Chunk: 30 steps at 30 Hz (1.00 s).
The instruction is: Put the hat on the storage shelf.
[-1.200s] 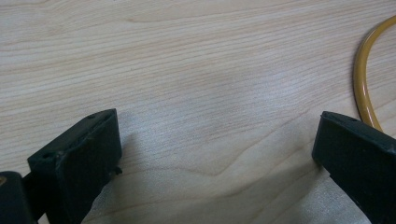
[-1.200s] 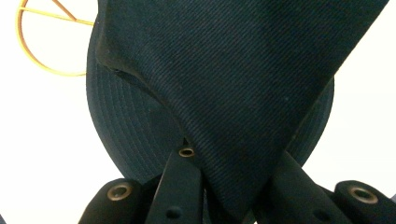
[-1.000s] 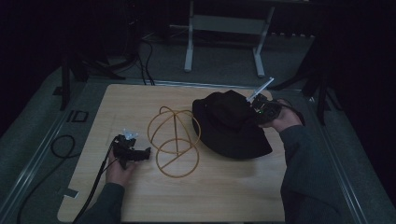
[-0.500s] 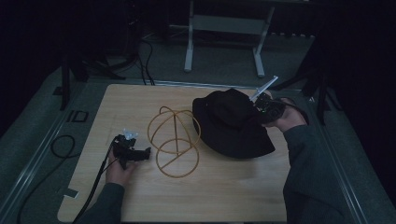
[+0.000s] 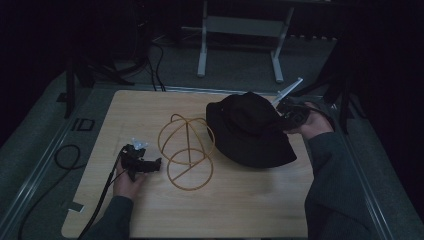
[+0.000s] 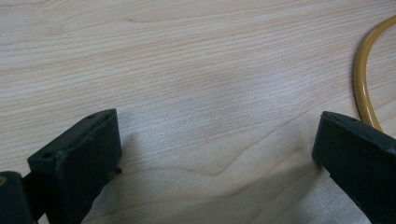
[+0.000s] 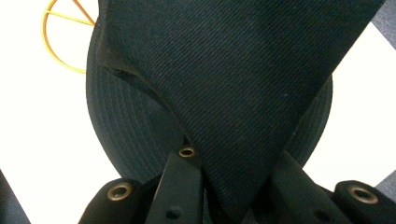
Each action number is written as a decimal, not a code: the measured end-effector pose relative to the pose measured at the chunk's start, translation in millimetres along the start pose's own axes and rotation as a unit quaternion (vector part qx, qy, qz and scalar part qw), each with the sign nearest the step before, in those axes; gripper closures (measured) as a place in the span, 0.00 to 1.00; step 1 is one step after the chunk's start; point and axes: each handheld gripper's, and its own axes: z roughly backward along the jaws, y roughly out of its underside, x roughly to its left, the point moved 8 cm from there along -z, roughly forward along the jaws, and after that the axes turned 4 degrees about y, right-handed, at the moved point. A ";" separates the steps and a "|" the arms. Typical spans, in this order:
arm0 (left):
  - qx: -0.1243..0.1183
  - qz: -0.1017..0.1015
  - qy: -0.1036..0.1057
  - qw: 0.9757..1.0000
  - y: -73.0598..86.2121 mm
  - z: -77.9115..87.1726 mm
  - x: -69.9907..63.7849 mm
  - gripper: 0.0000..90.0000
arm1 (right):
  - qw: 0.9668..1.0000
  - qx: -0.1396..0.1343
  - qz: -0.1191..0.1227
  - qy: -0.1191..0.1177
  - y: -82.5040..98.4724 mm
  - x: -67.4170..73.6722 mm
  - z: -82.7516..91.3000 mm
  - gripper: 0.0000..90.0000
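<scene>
Dim room, wood table (image 5: 250,200). Right gripper (image 5: 290,114) pinches black hat (image 5: 250,132) crown, center-right of frame; left gripper (image 5: 142,164) spread, idle beside wire stand (image 5: 187,150). Risk: fabric slipping from thin pinch.

The room was dim, its far side lost in near-black shadow. A pale wooden table (image 5: 240,210) with visible grain stood on a grey floor (image 5: 240,65), framed by metal rails (image 5: 35,180) along its left and right sides. Beyond the table stood a light grey metal stand (image 5: 240,30) on two legs. Dark cables (image 5: 155,70) trailed over the floor at the left, one looped near the rail.
</scene>
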 end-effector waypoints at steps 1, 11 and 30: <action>0.000 0.000 0.000 1.000 0.0 0.0 0.0 0.02 | 1.000 -0.001 0.000 0.000 -0.3 -0.2 1.0 0.95; 0.000 0.000 0.000 1.000 0.0 0.0 0.0 0.02 | 1.000 -0.005 0.002 -0.001 0.3 -2.5 10.5 0.95; 0.000 0.000 0.000 1.000 0.0 0.0 0.0 0.02 | 1.000 -0.013 0.004 0.002 0.2 -5.9 28.7 0.95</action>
